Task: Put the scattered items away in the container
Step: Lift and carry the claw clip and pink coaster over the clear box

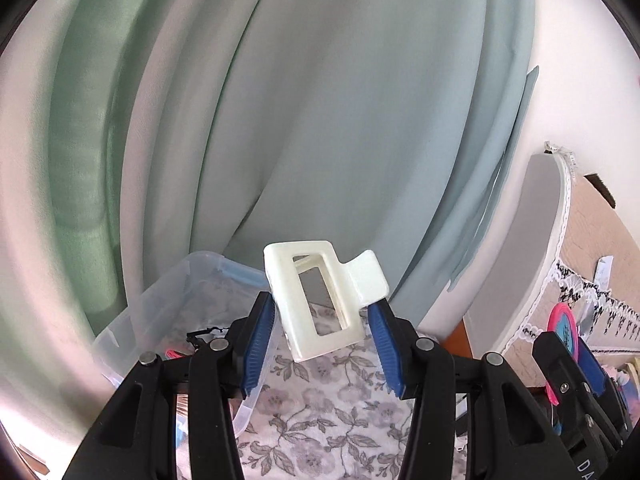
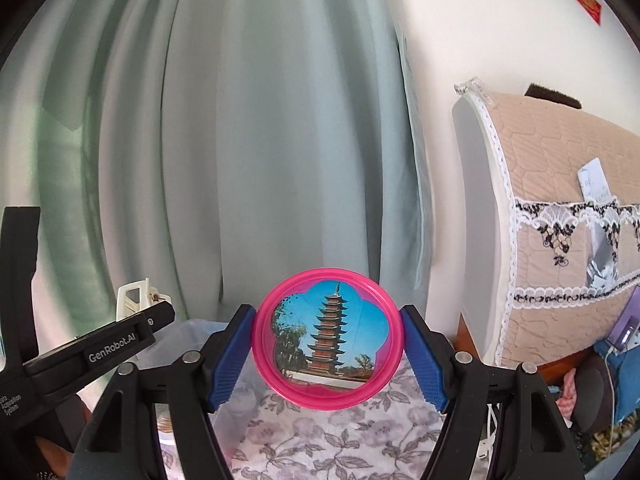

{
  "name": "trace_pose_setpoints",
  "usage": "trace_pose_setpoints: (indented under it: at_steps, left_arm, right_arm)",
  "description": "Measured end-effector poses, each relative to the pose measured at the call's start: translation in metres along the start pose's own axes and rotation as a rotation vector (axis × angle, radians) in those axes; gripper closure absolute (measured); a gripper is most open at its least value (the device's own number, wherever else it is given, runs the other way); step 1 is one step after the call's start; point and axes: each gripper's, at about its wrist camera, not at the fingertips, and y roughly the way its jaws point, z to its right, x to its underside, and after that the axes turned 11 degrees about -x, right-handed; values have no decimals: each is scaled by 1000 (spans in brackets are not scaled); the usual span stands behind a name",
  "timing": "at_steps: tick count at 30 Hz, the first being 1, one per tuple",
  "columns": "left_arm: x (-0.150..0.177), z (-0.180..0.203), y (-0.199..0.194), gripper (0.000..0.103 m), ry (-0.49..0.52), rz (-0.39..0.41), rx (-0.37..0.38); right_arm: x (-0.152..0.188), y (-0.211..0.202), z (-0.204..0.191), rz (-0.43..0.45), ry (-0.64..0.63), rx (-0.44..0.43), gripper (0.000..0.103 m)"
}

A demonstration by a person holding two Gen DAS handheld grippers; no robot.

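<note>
Hair claw [image 1: 326, 304] pinched by raised left hand-held gripper [image 1: 324, 344] above container [image 1: 132, 320].

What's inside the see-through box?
Inside the clear plastic box there is something black and stringy and a pink bit. The left gripper, holding a white hair clip, covers the rest.

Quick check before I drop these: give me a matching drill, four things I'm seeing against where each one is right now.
Things:
1. hair claw
2. pink mirror
3. clear bin
4. floral cloth

Places:
a. on the table, under the grippers
b. clamped in the right gripper
c. on the cloth, left of the left gripper
d. clamped in the left gripper

Pairs: 1-d, 2-b, 3-c, 4-a
</note>
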Motion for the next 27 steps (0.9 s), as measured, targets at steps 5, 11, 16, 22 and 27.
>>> trace_pose_setpoints:
  at_steps: [5,11,16,22,27]
  left_arm:
    - [-8,-17,-15,53,-18,39,-1]
    - [-18,-47,-25,53,-63,80,-32]
    - [-25,-76,-29,53,-106,105,-77]
    - [-26,-108,-23,53,-156,101,-116]
    - [-23,-127,-11,53,-189,77,-139]
  right_arm:
    - [-13,-11,-20,39,-21,-29,28]
    - [-26,-16,-46,73,-59,-74,28]
    - [-32,-10,-69,84,-94,-127,28]
    - [-33,2,-101,74,-136,-187,28]
    - [-30,19,-118,46,-163,-221,28]
